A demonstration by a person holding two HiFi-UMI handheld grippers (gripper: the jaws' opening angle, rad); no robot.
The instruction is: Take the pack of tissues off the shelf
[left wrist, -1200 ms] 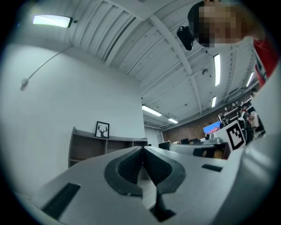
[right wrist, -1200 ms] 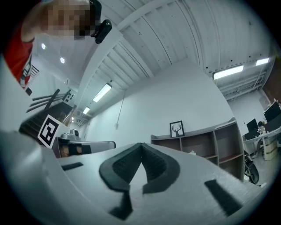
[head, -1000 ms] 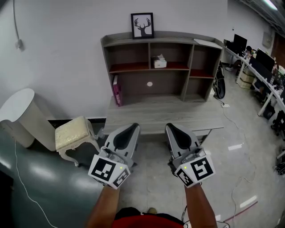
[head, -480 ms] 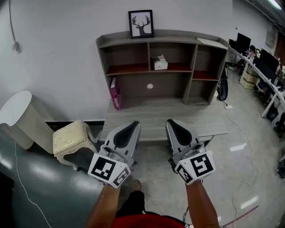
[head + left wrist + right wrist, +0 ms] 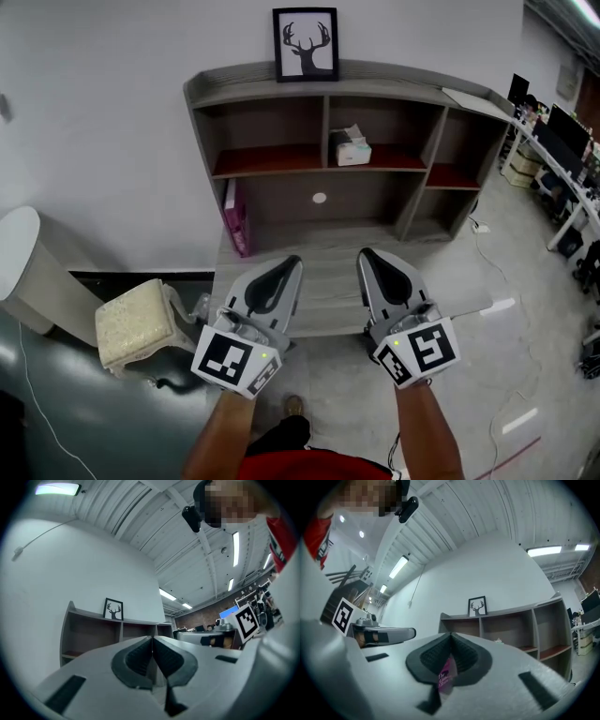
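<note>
The pack of tissues (image 5: 353, 150), a small white box with a tissue sticking up, sits on the red middle shelf of the grey shelf unit (image 5: 323, 82) against the wall. Only its top shows in the right gripper view (image 5: 498, 640). Both grippers are held side by side in front of the desk, well short of the shelf. My left gripper (image 5: 292, 262) is shut with nothing in it, its pads meeting in the left gripper view (image 5: 152, 638). The right gripper (image 5: 367, 254) is likewise shut and empty (image 5: 451, 634).
A framed deer picture (image 5: 306, 44) stands on top of the unit. A pink book (image 5: 234, 217) leans at the lower left of the unit, above the grey desk top (image 5: 328, 239). A cream stool (image 5: 131, 323) stands at left. Office desks with monitors (image 5: 562, 150) line the right side.
The shelf unit has grown larger and nearer in the head view as the person stepped forward. Both grippers stay shut, side by side.
</note>
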